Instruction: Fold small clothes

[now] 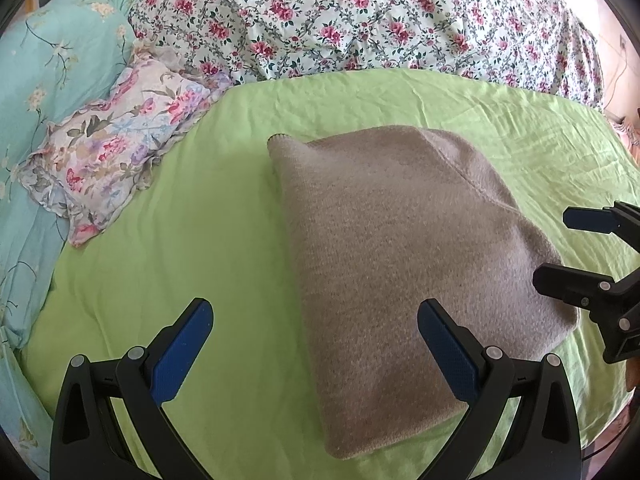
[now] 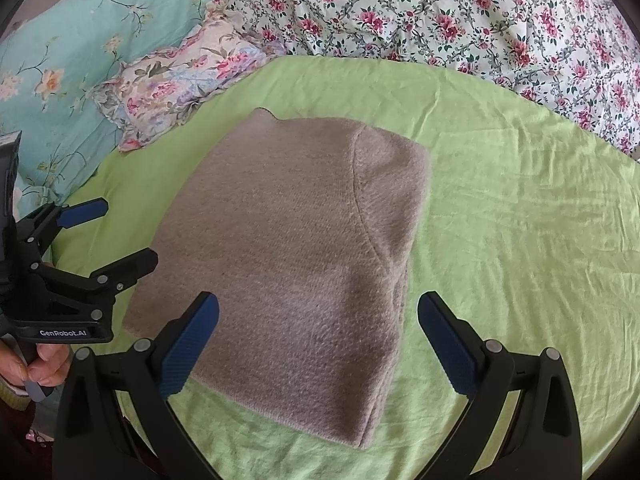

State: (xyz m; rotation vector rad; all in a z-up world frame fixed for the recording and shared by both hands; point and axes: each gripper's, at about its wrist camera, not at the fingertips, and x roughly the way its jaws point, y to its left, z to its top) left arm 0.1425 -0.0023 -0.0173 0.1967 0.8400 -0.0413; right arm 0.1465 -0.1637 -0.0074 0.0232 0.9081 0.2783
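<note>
A beige knit garment [image 1: 400,248] lies folded into a compact rectangle on the green sheet [image 1: 180,240]. It also shows in the right wrist view [image 2: 296,252]. My left gripper [image 1: 316,320] is open and empty, hovering above the garment's near left edge. It also shows at the left of the right wrist view [image 2: 124,232]. My right gripper [image 2: 318,316] is open and empty, hovering above the garment's near end. It shows at the right edge of the left wrist view [image 1: 560,248], beside the garment's right edge.
A floral pillow [image 1: 112,148] and a turquoise quilt [image 1: 44,80] lie at the left of the bed. A floral blanket [image 1: 360,20] is bunched along the far side. A hand [image 2: 44,364] holds the left gripper's handle.
</note>
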